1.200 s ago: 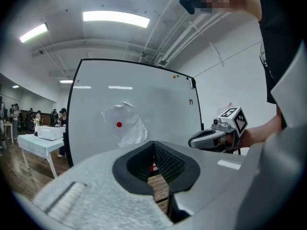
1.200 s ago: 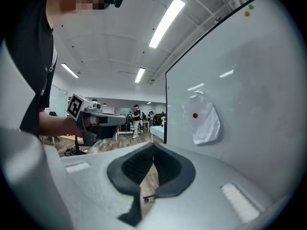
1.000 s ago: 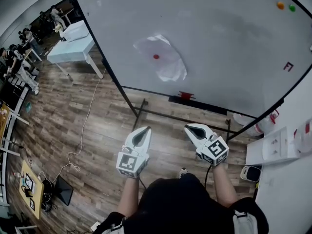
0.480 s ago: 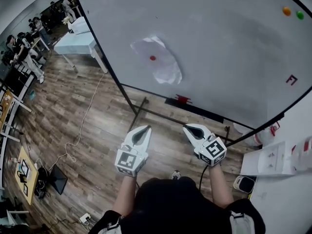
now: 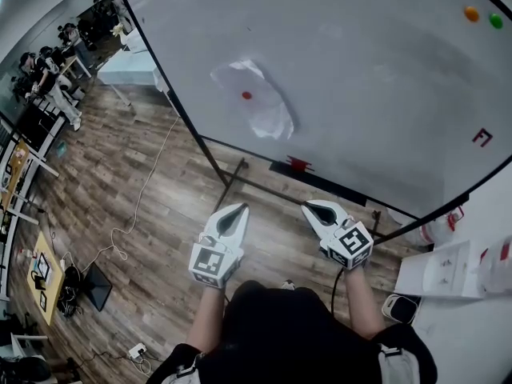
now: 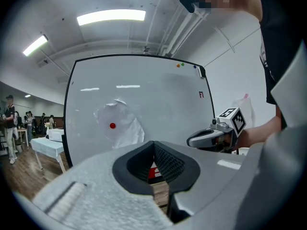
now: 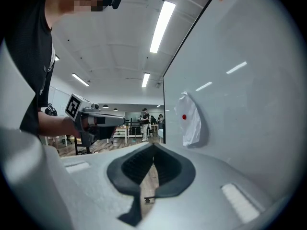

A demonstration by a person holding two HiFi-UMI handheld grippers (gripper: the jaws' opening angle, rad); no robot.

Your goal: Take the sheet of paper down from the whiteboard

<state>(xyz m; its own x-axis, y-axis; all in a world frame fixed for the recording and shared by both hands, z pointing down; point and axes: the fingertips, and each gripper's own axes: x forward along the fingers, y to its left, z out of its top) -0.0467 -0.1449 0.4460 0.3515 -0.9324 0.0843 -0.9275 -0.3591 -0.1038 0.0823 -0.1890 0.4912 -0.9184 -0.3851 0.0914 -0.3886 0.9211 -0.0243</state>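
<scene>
A crumpled white sheet of paper (image 5: 258, 102) hangs on the whiteboard (image 5: 376, 86), pinned by a red magnet (image 5: 246, 96). The left gripper view shows the paper (image 6: 120, 126) and its red magnet (image 6: 112, 125) ahead on the board. In the right gripper view the paper (image 7: 191, 121) lies ahead to the right. My left gripper (image 5: 238, 208) and right gripper (image 5: 309, 207) are both shut and empty, held side by side well short of the board, pointing toward it.
An orange magnet (image 5: 471, 13) and a green magnet (image 5: 496, 21) sit at the board's top right. A red eraser (image 5: 298, 164) rests on the board's ledge. A light blue table (image 5: 128, 66) and several people (image 5: 48, 70) are at the left. A cable (image 5: 140, 206) trails over the wooden floor.
Both grippers and the person have shifted slightly left along the board; the paper sits a little further left in the head view. The jaws stayed shut.
</scene>
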